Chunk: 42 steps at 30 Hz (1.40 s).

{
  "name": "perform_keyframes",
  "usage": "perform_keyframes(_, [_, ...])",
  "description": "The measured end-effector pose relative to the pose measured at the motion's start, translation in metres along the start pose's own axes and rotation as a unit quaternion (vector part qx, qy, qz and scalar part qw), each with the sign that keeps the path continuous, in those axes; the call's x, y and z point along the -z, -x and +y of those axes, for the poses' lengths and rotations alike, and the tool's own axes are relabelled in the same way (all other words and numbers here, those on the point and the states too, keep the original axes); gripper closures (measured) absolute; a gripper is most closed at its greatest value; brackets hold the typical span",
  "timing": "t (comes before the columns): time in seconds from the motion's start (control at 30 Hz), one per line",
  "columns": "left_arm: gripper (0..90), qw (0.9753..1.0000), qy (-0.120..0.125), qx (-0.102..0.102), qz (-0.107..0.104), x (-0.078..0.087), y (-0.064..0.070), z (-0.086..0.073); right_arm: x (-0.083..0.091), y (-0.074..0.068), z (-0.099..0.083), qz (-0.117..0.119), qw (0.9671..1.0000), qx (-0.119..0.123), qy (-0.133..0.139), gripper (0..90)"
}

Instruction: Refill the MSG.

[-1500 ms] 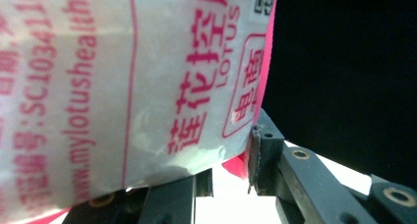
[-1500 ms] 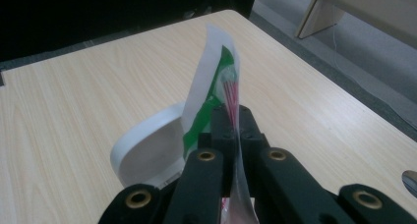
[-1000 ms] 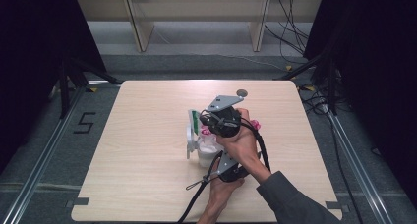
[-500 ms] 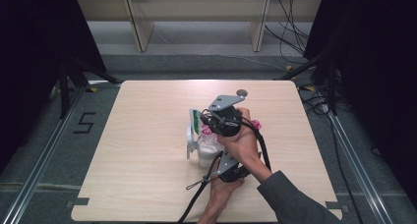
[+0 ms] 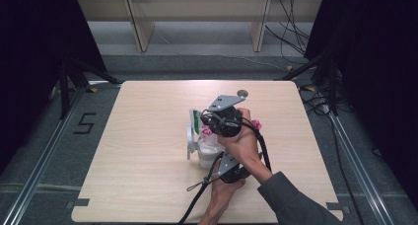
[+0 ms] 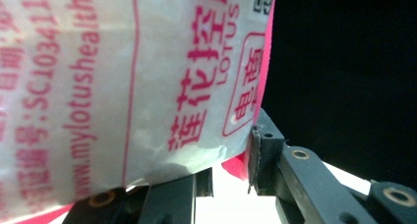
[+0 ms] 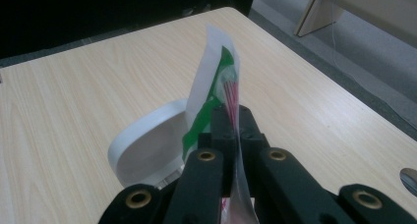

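A light wooden bench (image 5: 148, 151) is seen from above, with a person's two forearms entering from six o'clock and meeting just right of the bench's centre. The right tongs (image 5: 204, 119), topped by a grey three-cornered plate, sit toward twelve o'clock of the hands; the left tongs (image 5: 217, 158) are just below them, toward six o'clock, with a black cable trailing off the near edge. Between them is a white packet (image 5: 196, 120) with a green stripe and pink print, standing upright over a white lidded tub (image 5: 204, 153) whose lid (image 5: 189, 138) stands open at nine o'clock. In the right gripper view, the right tongs (image 7: 236, 123) are pinched tight on the thin top edge of the packet (image 7: 216, 81), which rises straight up from the jaws, with the white oval lid (image 7: 147, 145) lying behind it at eight o'clock. In the left gripper view, the left tongs (image 6: 228, 172) are narrowed around the lower edge of the same packet (image 6: 123, 76), whose white face with red lettering and pink border reaches from nine o'clock to the centre; one jaw presses the packet's right edge.
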State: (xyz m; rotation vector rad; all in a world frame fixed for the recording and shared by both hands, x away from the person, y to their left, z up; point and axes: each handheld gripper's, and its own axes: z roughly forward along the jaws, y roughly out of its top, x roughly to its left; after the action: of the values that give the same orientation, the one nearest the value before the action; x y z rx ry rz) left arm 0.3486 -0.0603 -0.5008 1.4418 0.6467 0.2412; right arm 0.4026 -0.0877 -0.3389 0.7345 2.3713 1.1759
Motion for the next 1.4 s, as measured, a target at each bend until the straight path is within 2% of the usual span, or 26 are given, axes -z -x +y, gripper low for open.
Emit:
perform_keyframes(0.03, [75.0,0.9991,0.025,0.031,-0.01,-0.003,0.005,0.0,0.0,0.0,0.0,0.0,1.0,-0.002,0.0,90.0])
perform_keyframes(0.07, [74.9,1.0,0.002,0.001,-0.002,0.0,0.001,0.0,0.001,0.001,0.001,0.004,1.0,-0.001,-0.006,90.0])
perform_keyframes(0.1, [75.0,0.9997,0.017,0.017,-0.003,-0.002,0.003,0.0,0.001,0.0,0.001,0.001,1.0,-0.001,0.001,90.0])
perform_keyframes(0.17, [75.0,0.9999,0.013,0.009,-0.002,-0.001,0.002,0.001,0.001,-0.001,0.002,0.003,1.0,-0.001,0.001,90.0])
perform_keyframes(0.27, [75.0,0.9999,0.011,0.008,-0.002,-0.001,0.002,0.001,0.001,0.0,0.002,0.005,1.0,0.003,-0.004,90.0])
perform_keyframes(0.3, [75.0,0.9997,0.017,0.015,-0.005,-0.002,0.003,0.0,0.002,0.0,0.002,0.005,1.0,0.001,-0.005,90.0])
perform_keyframes(0.37, [75.0,1.0,0.001,-0.002,-0.001,0.0,0.0,0.001,0.001,0.0,0.002,0.003,1.0,-0.002,0.001,90.0])
perform_keyframes(0.43, [75.0,1.0,0.0,-0.001,-0.001,0.0,0.0,0.001,0.001,0.002,0.002,0.004,1.0,0.008,-0.003,90.0])
perform_keyframes(0.53, [75.0,1.0,0.001,-0.002,-0.001,0.0,0.0,0.001,0.001,0.001,0.002,0.005,1.0,0.006,-0.005,90.0])
perform_keyframes(0.57, [75.0,1.0,0.007,0.004,0.0,-0.001,0.0,0.001,0.001,0.001,0.002,0.006,1.0,0.004,-0.006,90.0])
perform_keyframes(0.6, [75.0,1.0,-0.002,-0.005,0.001,0.0,-0.001,0.001,0.001,0.002,0.002,0.005,1.0,0.008,-0.002,90.0])
perform_keyframes(0.73, [75.0,1.0,-0.003,-0.005,0.003,-0.001,0.0,0.001,0.003,0.004,0.001,0.006,1.0,0.003,0.006,90.0])
perform_keyframes(0.77, [75.0,0.9998,-0.011,-0.015,0.005,0.0,-0.002,0.001,0.004,0.003,0.001,0.005,0.9999,-0.001,0.01,90.0])
perform_keyframes(0.83, [75.0,0.9994,-0.027,-0.018,0.01,0.002,-0.003,0.001,0.005,0.004,0.0,0.008,0.9999,-0.003,0.011,90.0])
perform_keyframes(0.9, [74.9,0.9991,-0.032,-0.022,0.015,0.002,-0.004,0.001,0.006,0.006,-0.001,0.013,0.9998,-0.011,0.012,90.0])
perform_keyframes(0.93, [74.8,0.9978,-0.033,-0.047,0.035,0.004,-0.007,0.002,0.008,0.005,-0.001,0.014,0.9996,-0.022,0.01,90.0])
perform_keyframes(1.0, [74.8,0.9974,-0.037,-0.049,0.037,0.005,-0.007,0.001,0.009,0.006,-0.003,0.014,0.9994,-0.026,0.019,90.0])
perform_keyframes(1.03, [74.7,0.9974,-0.037,-0.049,0.037,0.005,-0.007,0.001,0.01,0.008,-0.003,0.014,0.9995,-0.018,0.022,90.0])
perform_keyframes(1.1, [74.5,0.9972,-0.04,-0.049,0.039,0.006,-0.007,0.0,0.013,0.007,-0.004,0.016,0.9991,-0.032,0.022,90.0])
perform_keyframes(1.23, [73.5,0.997,-0.042,-0.05,0.041,0.006,-0.008,-0.002,0.017,0.009,-0.007,0.019,0.9986,-0.037,0.032,90.0])
perform_keyframes(1.27, [73.2,0.997,-0.043,-0.05,0.042,0.007,-0.008,-0.003,0.018,0.01,-0.008,0.016,0.9983,-0.036,0.043,90.0])
perform_keyframes(1.33, [72.7,0.9965,-0.049,-0.052,0.043,0.007,-0.009,-0.003,0.022,0.011,-0.01,0.022,0.9979,-0.043,0.044,90.0])
perform_keyframes(1.37, [72.5,0.9965,-0.048,-0.052,0.044,0.007,-0.009,-0.003,0.022,0.013,-0.011,0.024,0.9978,-0.031,0.053,90.0])
perform_keyframes(1.4, [72.5,0.9963,-0.049,-0.052,0.046,0.007,-0.009,-0.003,0.023,0.013,-0.011,0.022,0.9976,-0.037,0.054,90.0])
